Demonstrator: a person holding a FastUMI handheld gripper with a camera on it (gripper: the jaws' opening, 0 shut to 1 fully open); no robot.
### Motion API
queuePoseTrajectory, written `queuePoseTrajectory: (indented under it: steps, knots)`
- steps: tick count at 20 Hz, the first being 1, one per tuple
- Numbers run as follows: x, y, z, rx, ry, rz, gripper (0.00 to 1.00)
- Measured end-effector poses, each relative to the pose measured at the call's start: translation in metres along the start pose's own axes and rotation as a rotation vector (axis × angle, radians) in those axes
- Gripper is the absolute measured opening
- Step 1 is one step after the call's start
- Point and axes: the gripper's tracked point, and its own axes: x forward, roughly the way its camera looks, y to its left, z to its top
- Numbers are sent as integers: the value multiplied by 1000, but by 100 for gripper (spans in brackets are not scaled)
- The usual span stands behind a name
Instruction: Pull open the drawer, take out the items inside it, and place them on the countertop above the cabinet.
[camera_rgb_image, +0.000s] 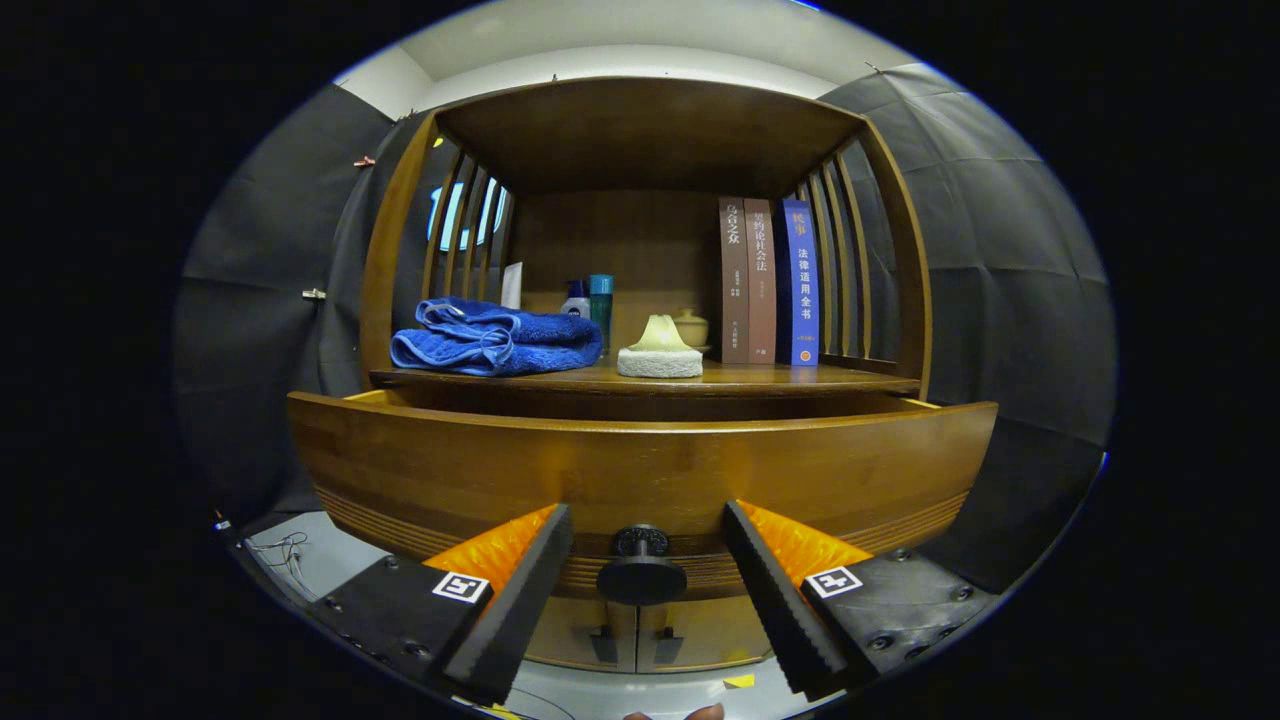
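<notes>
The wooden drawer (640, 470) is pulled out toward me, its front panel right ahead of the fingers. Its round dark knob (641, 570) sits between my two fingers, which stand apart without touching it. My gripper (645, 545) is open. The drawer's inside is hidden behind its front panel. On the countertop (800, 378) above lie a folded blue towel (495, 338) at the left and a white sponge with a pale yellow top (659, 350) in the middle.
Three upright books (768, 282) stand at the countertop's right, with small bottles (590, 300) and a little pot (690, 327) at the back. Slatted wooden sides and a top board enclose the shelf. Cabinet doors (640, 640) sit below the drawer.
</notes>
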Motion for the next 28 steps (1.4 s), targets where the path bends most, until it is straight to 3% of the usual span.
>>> queuePoseTrajectory:
  steps: [11, 20, 28]
  knots:
    - [74, 0, 3, 0, 56, -11, 99]
    - [67, 1, 9, -17, 59, -18, 99]
    - [-8, 7, 127, 18, -61, 36, 99]
